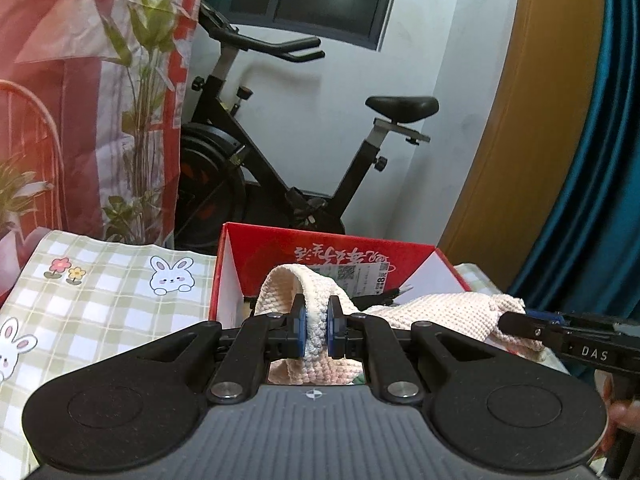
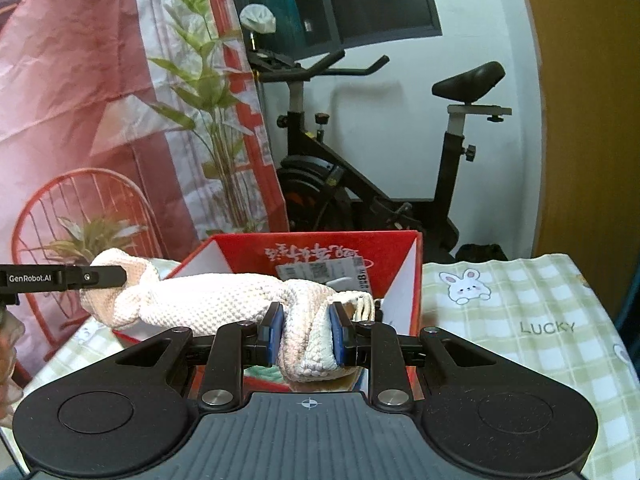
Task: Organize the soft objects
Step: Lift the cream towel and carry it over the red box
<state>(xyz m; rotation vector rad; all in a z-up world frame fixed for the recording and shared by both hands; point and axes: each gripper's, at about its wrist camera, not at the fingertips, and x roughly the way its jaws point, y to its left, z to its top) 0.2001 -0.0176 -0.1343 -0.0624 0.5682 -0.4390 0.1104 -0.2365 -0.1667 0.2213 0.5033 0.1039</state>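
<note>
A cream knitted cloth (image 1: 440,312) hangs stretched between both grippers, in front of an open red box (image 1: 320,252). My left gripper (image 1: 316,330) is shut on one folded end of it, the blue pads pinching the fabric. My right gripper (image 2: 306,338) is shut on the bunched other end of the cloth (image 2: 224,300). In the left wrist view the right gripper (image 1: 516,326) enters from the right edge, and in the right wrist view the left gripper (image 2: 116,278) comes in from the left. The red box (image 2: 320,248) sits just beyond the cloth.
A green checked tablecloth with bunnies (image 1: 100,304) covers the table (image 2: 520,320). Behind stand an exercise bike (image 1: 288,152), a red wire chair (image 2: 80,216) with plants, a red patterned hanging (image 1: 80,80) and a blue curtain (image 1: 592,160). Dark items lie inside the box.
</note>
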